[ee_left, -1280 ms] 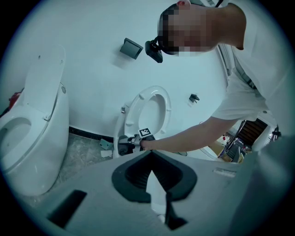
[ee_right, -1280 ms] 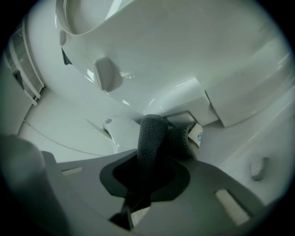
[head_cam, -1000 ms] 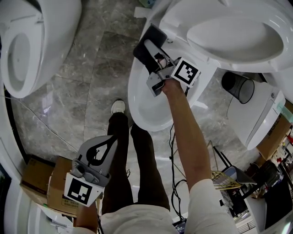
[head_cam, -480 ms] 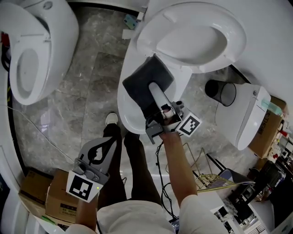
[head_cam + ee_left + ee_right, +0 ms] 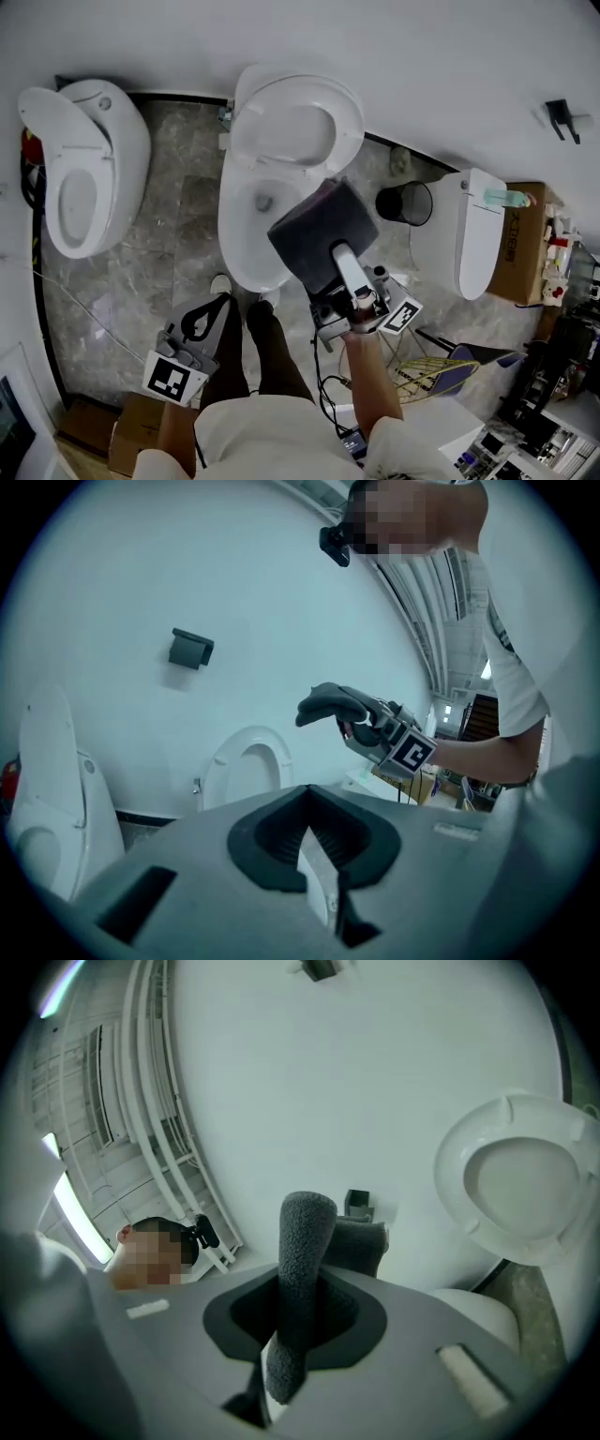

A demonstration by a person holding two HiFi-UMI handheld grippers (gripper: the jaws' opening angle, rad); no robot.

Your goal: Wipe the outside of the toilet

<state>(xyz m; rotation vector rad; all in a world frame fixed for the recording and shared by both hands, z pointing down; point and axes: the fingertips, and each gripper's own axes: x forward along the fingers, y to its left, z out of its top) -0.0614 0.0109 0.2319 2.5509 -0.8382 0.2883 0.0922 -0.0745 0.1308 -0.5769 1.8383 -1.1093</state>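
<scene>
Toilets: three, in a row along the wall. Left toilet (image 5: 112, 159), seat open. Middle toilet (image 5: 236, 246), lid up against the wall, bowl open. Right toilet (image 5: 464, 248), lid down.

Grippers: two.
- Right gripper (image 5: 342, 258) (image 5: 295, 1335): jaws clamped on a dark grey cloth (image 5: 319, 234) (image 5: 305, 1241), one only. The cloth is bunched and sticks up past the jaw tips. It is held in the air, clear of the middle toilet; from the head view it covers the bowl's front right edge.
- Left gripper (image 5: 223, 300) (image 5: 314, 846): low by the person's left leg, jaws drawn together to a thin slit with nothing in it. It points toward the middle toilet and is well apart from it.

Around:
- One black bin (image 5: 405, 203) between the middle and right toilets.
- Two cardboard boxes: one (image 5: 525, 246) just beyond the right toilet, one (image 5: 127, 436) at bottom left.
- A yellow wire rack (image 5: 427, 375) and cables on the floor by the person's right side.
- A small dark bracket (image 5: 562, 117) on the wall.
- The person's legs stand at the front of the middle bowl.
</scene>
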